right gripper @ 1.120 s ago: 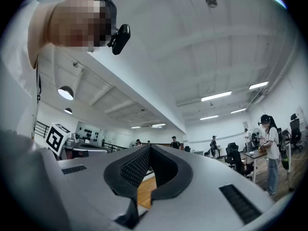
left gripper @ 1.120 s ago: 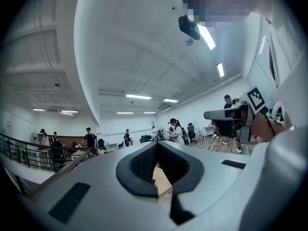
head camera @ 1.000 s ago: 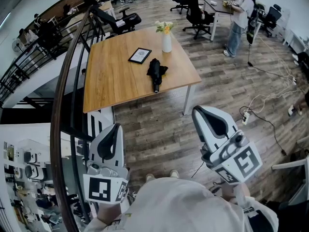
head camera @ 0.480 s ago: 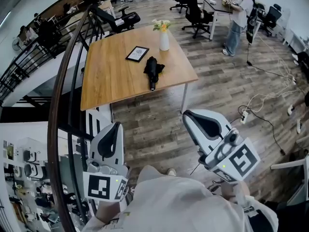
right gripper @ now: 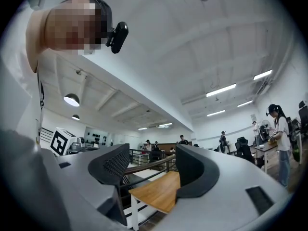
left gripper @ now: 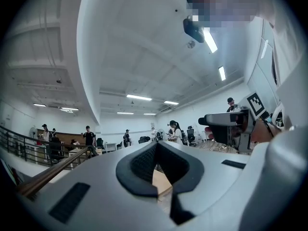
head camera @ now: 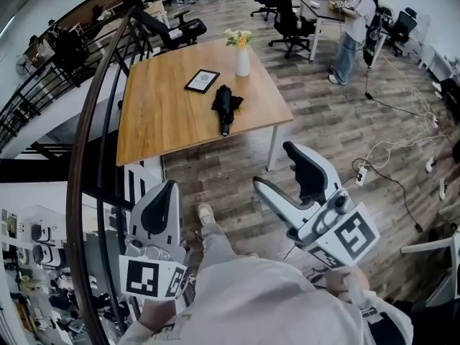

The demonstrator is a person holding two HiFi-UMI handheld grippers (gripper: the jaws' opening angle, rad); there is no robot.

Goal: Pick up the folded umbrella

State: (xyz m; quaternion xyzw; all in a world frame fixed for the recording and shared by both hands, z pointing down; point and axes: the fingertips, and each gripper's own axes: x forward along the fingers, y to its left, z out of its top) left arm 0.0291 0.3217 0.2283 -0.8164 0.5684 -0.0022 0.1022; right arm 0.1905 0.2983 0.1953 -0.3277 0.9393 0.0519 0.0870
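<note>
The folded black umbrella (head camera: 224, 107) lies on the wooden table (head camera: 162, 121), near its right front side, far ahead of both grippers. My left gripper (head camera: 169, 190) is held low at the left, beside the railing, shut with nothing in it; in the left gripper view its pads (left gripper: 144, 160) meet. My right gripper (head camera: 277, 167) hangs over the floor, short of the table's front corner. Its jaws are opening, and only air and the distant table edge (right gripper: 161, 191) show between them.
On the table stand a white vase with flowers (head camera: 243, 60) and a dark framed tablet (head camera: 202, 81). A curved stair railing (head camera: 90, 149) runs along the left. Office chairs (head camera: 287, 16) and a standing person (head camera: 353, 31) are at the back right. Cables (head camera: 392, 157) cross the floor.
The right gripper's jaws went from shut to wide apart. A shoe has stepped forward into view below the table. The left gripper stayed shut and hardly moved.
</note>
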